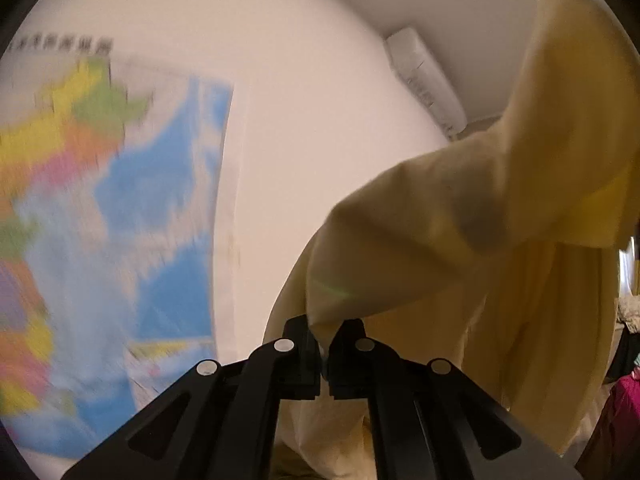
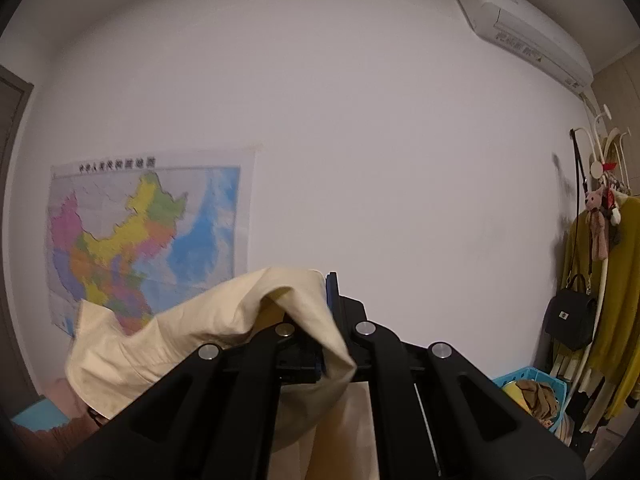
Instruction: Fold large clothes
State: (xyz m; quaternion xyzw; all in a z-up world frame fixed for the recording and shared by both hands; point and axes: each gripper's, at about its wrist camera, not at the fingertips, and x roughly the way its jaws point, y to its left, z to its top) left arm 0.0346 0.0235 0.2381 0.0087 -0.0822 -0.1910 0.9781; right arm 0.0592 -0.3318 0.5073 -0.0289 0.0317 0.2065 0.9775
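A large pale yellow garment [image 1: 472, 240] hangs in the air. My left gripper [image 1: 325, 336] is shut on one edge of it; the cloth stretches up and to the right from the fingers and drapes down below. In the right wrist view the same garment [image 2: 192, 332] is pinched by my right gripper [image 2: 326, 320], which is shut on it. The cloth folds over the left finger and hangs down to the left and under the gripper. Both grippers point up at the white wall.
A coloured map [image 2: 144, 240] hangs on the white wall, an air conditioner [image 2: 520, 28] high at the right. A coat rack [image 2: 604, 248] with clothes, a black bag and a plush toy stands at the right, a blue basket [image 2: 532, 396] below it.
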